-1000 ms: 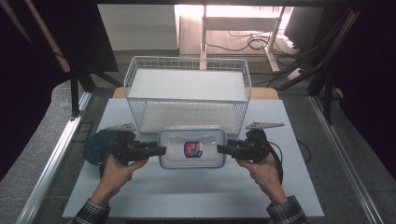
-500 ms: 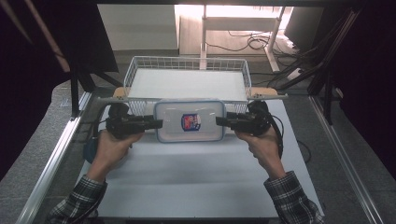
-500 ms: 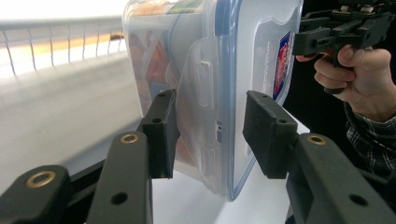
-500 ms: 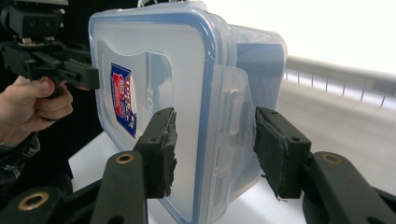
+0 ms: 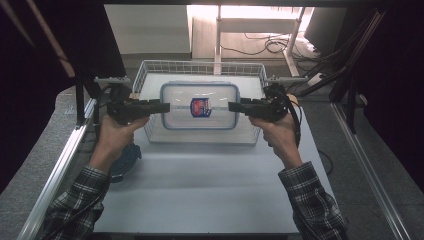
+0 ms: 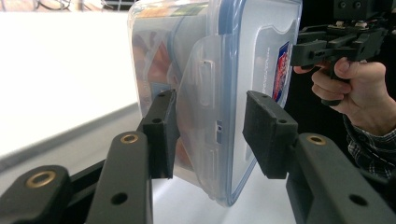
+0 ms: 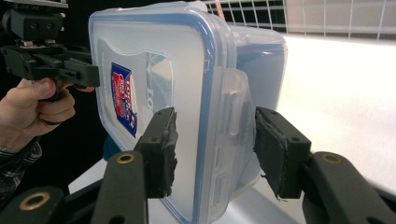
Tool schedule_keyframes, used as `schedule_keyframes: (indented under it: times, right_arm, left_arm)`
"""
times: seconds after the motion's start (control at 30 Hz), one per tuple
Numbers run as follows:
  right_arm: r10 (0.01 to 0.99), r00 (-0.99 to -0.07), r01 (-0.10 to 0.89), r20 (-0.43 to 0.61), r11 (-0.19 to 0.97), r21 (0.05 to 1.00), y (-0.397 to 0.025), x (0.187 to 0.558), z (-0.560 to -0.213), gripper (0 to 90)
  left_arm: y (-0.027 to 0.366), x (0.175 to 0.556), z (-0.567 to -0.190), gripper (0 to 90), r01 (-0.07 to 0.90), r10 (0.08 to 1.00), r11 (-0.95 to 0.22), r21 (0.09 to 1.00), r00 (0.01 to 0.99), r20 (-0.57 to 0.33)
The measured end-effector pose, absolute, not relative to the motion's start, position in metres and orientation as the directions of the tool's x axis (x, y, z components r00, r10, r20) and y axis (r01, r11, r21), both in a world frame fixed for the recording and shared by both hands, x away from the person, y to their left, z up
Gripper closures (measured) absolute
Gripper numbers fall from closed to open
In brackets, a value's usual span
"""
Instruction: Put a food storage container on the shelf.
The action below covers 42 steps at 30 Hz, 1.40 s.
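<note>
Hanging btwn both grippers, container (image 5: 199, 106), over basket (image 5: 200, 67)

A white board (image 5: 200, 190) covers the table, with grey matting (image 5: 360, 165) on either side of it. At its left edge lies a dark blue round thing (image 5: 125, 160), perhaps a lid. Beyond the table, cables (image 5: 260, 47) trail across a bright floor, near a white frame (image 5: 250, 25).
</note>
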State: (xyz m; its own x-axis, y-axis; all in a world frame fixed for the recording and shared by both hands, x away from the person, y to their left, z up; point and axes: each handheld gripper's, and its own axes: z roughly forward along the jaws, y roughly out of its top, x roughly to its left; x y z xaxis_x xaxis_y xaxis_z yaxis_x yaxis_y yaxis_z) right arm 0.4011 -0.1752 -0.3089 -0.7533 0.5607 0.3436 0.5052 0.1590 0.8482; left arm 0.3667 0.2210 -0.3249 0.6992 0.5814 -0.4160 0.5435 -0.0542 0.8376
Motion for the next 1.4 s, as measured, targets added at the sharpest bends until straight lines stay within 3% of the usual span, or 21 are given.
schedule_keyframes:
  times: [0.57,1.4]
  right_arm:
    - [0.581,-0.737,0.505,0.347,0.13,0.853,-0.175,0.438,-0.287,50.4]
    - [0.626,-0.682,0.547,0.378,0.093,0.832,-0.163,0.472,-0.297,48.7]
  left_arm:
    - [0.221,0.409,-0.309,55.5,0.54,0.574,-0.026,0.841,0.697,-0.43]
    - [0.223,0.439,-0.322,52.6,0.573,0.616,0.017,0.82,0.639,-0.459]
